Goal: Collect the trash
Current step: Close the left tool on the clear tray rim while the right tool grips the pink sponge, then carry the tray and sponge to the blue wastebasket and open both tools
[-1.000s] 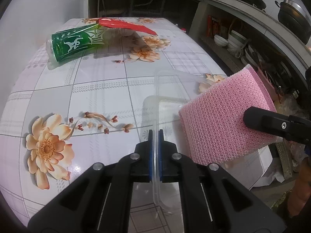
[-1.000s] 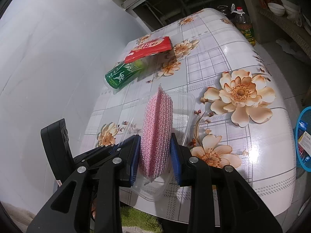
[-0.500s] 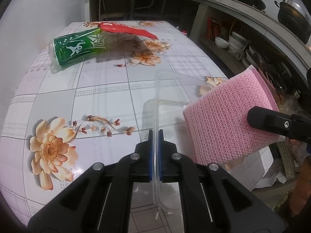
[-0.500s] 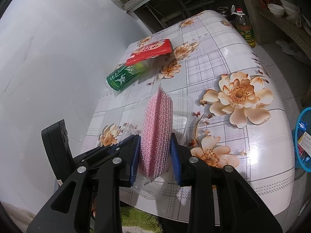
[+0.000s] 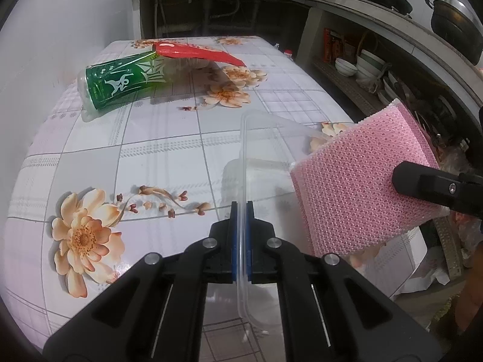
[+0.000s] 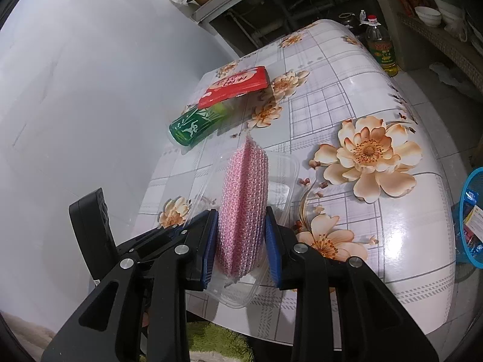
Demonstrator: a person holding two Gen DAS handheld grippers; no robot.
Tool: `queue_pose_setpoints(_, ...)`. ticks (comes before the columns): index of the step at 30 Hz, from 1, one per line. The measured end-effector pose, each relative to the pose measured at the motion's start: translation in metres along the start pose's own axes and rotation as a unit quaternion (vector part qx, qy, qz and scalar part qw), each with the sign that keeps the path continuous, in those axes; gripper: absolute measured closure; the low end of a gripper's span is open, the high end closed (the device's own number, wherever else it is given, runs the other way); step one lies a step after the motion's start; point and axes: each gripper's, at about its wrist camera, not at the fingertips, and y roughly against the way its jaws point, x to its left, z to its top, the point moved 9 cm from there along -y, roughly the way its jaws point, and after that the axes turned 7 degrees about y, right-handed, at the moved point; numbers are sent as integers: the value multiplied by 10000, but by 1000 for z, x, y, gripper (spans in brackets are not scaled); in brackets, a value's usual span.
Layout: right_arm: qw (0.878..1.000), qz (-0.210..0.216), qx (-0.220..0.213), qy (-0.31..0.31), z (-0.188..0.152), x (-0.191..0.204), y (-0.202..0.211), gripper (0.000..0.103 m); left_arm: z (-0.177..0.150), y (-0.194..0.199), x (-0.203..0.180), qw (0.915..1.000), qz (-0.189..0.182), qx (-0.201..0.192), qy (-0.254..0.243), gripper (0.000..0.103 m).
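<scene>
My left gripper [image 5: 241, 211] is shut on the rim of a clear plastic container [image 5: 259, 138], held a little above the floral table [image 5: 151, 157]. My right gripper [image 6: 241, 235] is shut on a pink mesh sponge [image 6: 244, 199], held over the container [image 6: 283, 181]; the sponge also shows at the right of the left wrist view [image 5: 362, 181]. A green plastic bottle [image 5: 120, 81] lies on its side at the far left of the table, with a red packet [image 5: 196, 52] resting on its far end. Both show in the right wrist view, bottle [image 6: 193, 126] and packet [image 6: 235, 87].
A white wall runs along the table's left side. Shelves with bowls [image 5: 362, 63] and pots stand to the right. An oil bottle [image 6: 381, 46] stands on the floor beyond the table. A blue basket [image 6: 471, 217] with trash sits on the floor at the right.
Both grippers and what they hold have lifted slightly and drawn back from the table; the bottle and packet sit a bit lower in the left wrist view. Grips are unchanged.
</scene>
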Motion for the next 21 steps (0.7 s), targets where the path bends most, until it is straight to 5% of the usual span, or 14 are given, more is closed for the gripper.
queue_pose_setpoints(21, 9990, 352, -258, -112, 5, -3, 22, 74, 8, 3, -2, 9999, 118, -109, 7, 101)
